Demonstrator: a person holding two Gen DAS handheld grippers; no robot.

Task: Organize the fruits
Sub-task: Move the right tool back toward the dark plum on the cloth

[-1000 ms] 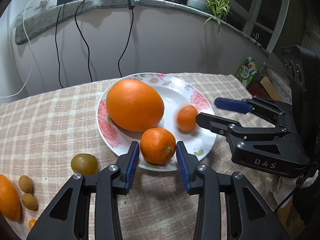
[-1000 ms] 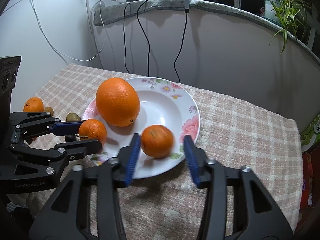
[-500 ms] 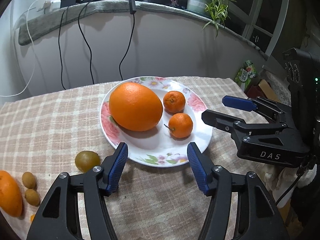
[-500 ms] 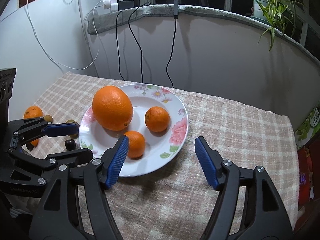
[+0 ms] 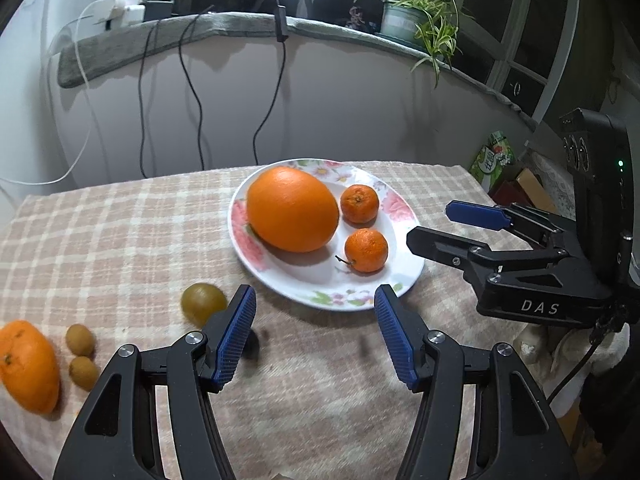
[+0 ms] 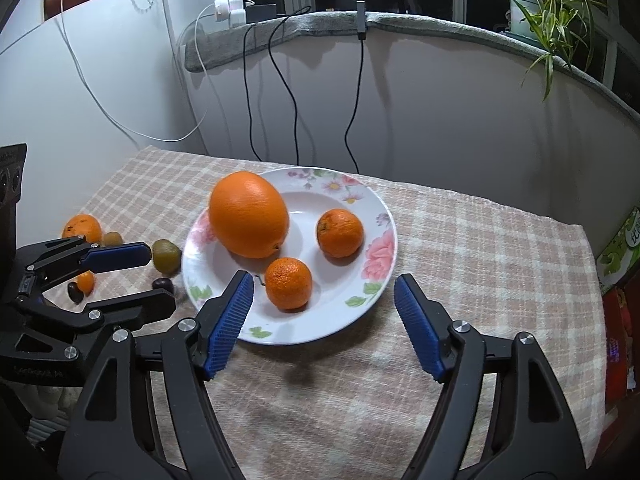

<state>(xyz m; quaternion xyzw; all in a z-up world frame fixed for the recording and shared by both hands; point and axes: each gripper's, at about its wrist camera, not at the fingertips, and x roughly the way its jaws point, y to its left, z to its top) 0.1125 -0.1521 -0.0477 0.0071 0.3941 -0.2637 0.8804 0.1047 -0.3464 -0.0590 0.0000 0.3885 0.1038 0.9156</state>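
A floral plate (image 5: 404, 276) (image 6: 380, 292) on the checked tablecloth holds a big orange (image 5: 292, 209) (image 6: 249, 214) and two mandarins (image 5: 366, 250) (image 5: 359, 203), also in the right wrist view (image 6: 288, 283) (image 6: 340, 233). My left gripper (image 5: 316, 334) is open and empty, just in front of the plate's near rim. My right gripper (image 6: 324, 326) is open and empty over the plate's near rim; it shows at the plate's right in the left wrist view (image 5: 440, 226). A green-brown fruit (image 5: 203, 303) (image 6: 166, 255) lies left of the plate.
At the table's left lie an orange (image 5: 28, 366) (image 6: 82, 229), two small brownish fruits (image 5: 80, 338) (image 5: 83, 372), a tiny orange fruit (image 6: 85, 282) and dark berries (image 6: 162, 283). Cables (image 5: 192, 92) hang down the wall behind. A plant (image 5: 420, 24) stands on the ledge. Boxes (image 6: 620, 264) sit beyond the right edge.
Both grippers opened, released a mandarin each onto the plate and drew back toward me. The two mandarins rolled and settled right of the big orange.
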